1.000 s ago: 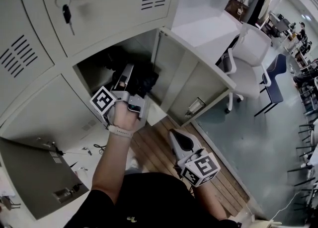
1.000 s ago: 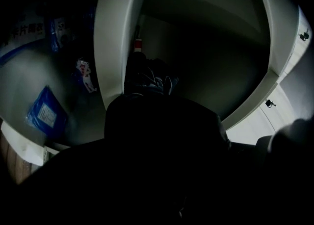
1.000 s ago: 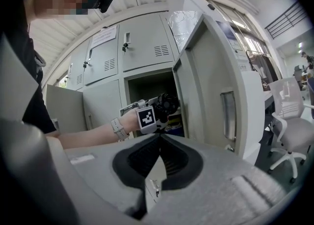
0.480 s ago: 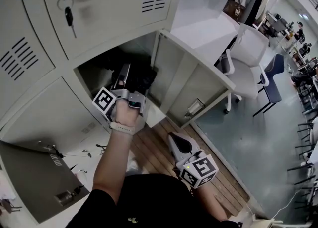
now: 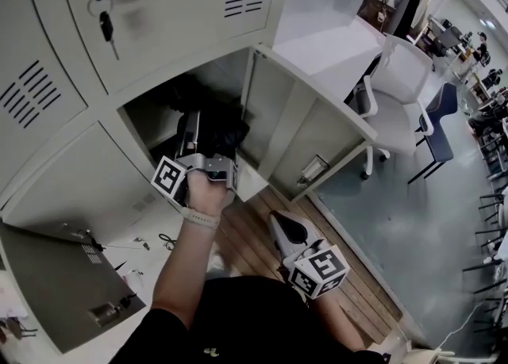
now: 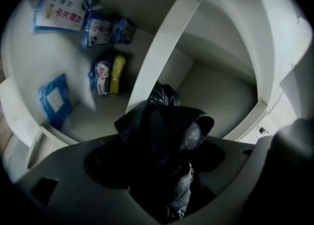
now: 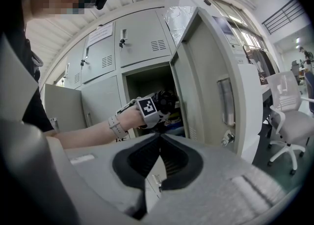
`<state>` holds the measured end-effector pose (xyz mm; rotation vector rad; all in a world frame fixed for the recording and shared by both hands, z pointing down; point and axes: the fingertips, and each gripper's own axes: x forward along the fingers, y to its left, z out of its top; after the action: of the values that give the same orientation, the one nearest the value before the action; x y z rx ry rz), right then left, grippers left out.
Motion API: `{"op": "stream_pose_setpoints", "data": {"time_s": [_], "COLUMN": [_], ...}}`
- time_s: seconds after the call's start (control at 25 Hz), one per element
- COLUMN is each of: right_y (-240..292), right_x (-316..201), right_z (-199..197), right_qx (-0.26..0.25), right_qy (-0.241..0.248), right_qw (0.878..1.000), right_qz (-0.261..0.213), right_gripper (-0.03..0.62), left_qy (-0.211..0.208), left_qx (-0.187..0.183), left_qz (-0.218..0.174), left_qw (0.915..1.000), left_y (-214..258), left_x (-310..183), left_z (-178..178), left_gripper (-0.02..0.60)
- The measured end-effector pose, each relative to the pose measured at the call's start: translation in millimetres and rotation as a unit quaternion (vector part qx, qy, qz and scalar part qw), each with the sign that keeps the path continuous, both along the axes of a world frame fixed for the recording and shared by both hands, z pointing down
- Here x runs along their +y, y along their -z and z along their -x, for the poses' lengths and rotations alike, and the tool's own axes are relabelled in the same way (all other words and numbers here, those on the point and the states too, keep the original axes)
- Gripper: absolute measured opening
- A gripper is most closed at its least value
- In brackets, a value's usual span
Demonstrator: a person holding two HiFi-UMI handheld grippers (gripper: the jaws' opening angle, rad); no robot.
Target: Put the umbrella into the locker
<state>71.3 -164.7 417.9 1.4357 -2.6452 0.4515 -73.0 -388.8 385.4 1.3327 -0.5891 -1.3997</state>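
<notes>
The black folded umbrella point(image 5: 213, 126) lies inside the open locker compartment point(image 5: 155, 109), dark and bunched. My left gripper point(image 5: 206, 145) is at the compartment's mouth and points a little upward. Its jaws are opening. In the left gripper view the umbrella point(image 6: 164, 131) lies between the wide jaws, and the pads do not press on it. My right gripper point(image 5: 281, 218) hangs low near my body, shut and empty; its tips point(image 7: 159, 137) meet. From there I see the left gripper point(image 7: 158, 105) at the locker point(image 7: 149, 79).
The compartment's door point(image 5: 305, 128) stands open to the right. Another open door point(image 5: 63, 275) hangs at lower left. Keys point(image 5: 104, 4) dangle from the locker above. Blue and yellow packets point(image 6: 104, 72) sit beyond a white divider point(image 6: 157, 57). A white chair point(image 5: 397, 109) stands right.
My left gripper has drawn back out of the compartment toward me and rolled a little, while the umbrella stays inside. The right gripper has kept still.
</notes>
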Motion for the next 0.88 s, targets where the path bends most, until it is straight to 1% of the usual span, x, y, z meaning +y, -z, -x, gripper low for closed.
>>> {"op": "stream_pose_setpoints", "data": {"time_s": [0.12,0.2,0.28,0.4,0.48,0.56,0.76,0.88], "right_y": [-2,-3,-4,-5,-6,-7,-11,-12], "right_x": [1,1,1,1,1,1,2,2], "right_z": [0,1,1,1,1,2,-6,-8], "right_qx": [-0.003,-0.004,-0.005,-0.007,-0.007,-0.007,-0.009,-0.009], "right_qy": [0.003,0.004,0.006,0.008,0.008,0.008,0.0,-0.003], "right_qw": [1.0,1.0,1.0,1.0,1.0,1.0,1.0,1.0], "right_qz": [0.003,0.004,0.005,0.007,0.009,0.01,0.015,0.017], "right_gripper": [-0.003,-0.003,-0.003,-0.003,-0.003,-0.003,-0.003,-0.003], "left_qy": [0.008,0.012,0.009,-0.01,-0.019,-0.019,0.007,0.03], "left_qx": [0.022,0.029,0.043,0.084,0.107,0.118,0.133,0.15], "left_qz": [0.016,0.023,0.019,0.005,-0.001,-0.003,-0.006,-0.034], "left_qw": [0.9996,0.9993,0.9989,0.9964,0.9941,0.9929,0.991,0.9877], "left_y": [-3,-5,-5,-6,-9,-11,-3,8], "left_x": [10,17,25,36,38,37,18,3], "left_z": [2,2,-2,-11,-16,-14,2,20], "left_gripper": [0.346,0.348,0.348,0.347,0.335,0.333,0.333,0.333]}}
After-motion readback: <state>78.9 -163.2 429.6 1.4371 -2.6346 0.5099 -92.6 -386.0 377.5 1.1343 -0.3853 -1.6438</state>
